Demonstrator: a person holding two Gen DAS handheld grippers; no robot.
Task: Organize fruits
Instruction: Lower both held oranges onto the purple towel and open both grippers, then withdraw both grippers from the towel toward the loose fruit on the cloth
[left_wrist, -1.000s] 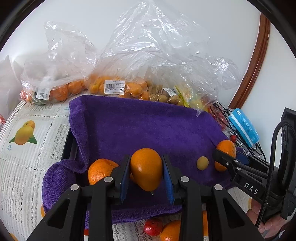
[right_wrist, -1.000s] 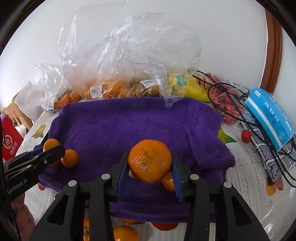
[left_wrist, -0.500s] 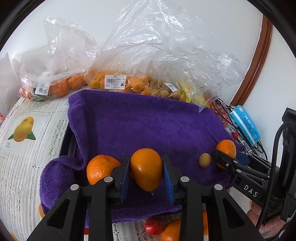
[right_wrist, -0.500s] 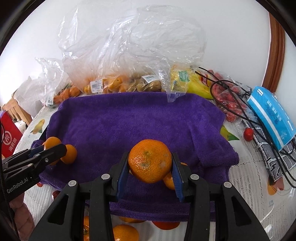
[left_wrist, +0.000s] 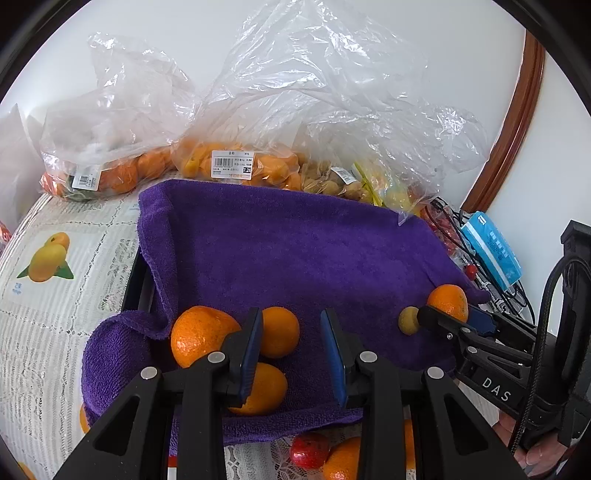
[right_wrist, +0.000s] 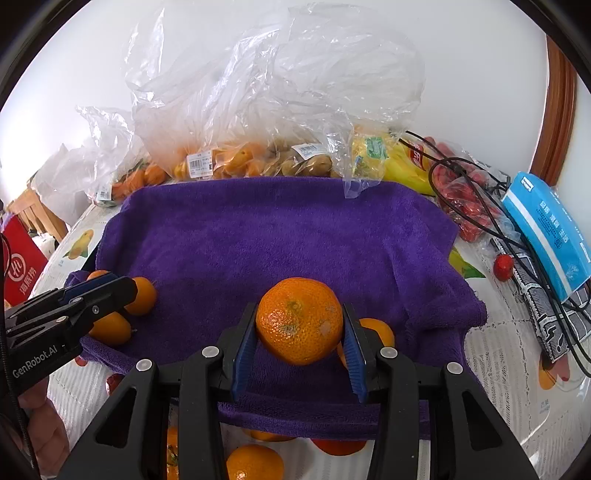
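A purple towel (left_wrist: 295, 251) lines a tray on the table. My left gripper (left_wrist: 291, 350) is open and empty above the towel's near left corner. Three orange fruits lie there: a mandarin (left_wrist: 201, 341), a rounder one (left_wrist: 280, 330), and a smooth one (left_wrist: 262, 387) under the left finger. My right gripper (right_wrist: 299, 343) is shut on a mandarin (right_wrist: 299, 319) just over the towel's (right_wrist: 295, 236) near edge. It also shows in the left wrist view (left_wrist: 448, 301). A small yellowish fruit (left_wrist: 408, 320) lies beside it.
Clear plastic bags of oranges and other fruit (left_wrist: 236, 166) stand behind the towel. Cables and a blue tissue pack (right_wrist: 546, 229) lie to the right. Loose mandarins (right_wrist: 255, 461) and small red fruits (left_wrist: 308, 448) lie on the tablecloth before the towel.
My left gripper has opened and let go of the smooth orange fruit, which now lies on the towel among the others. The right gripper still holds its mandarin.
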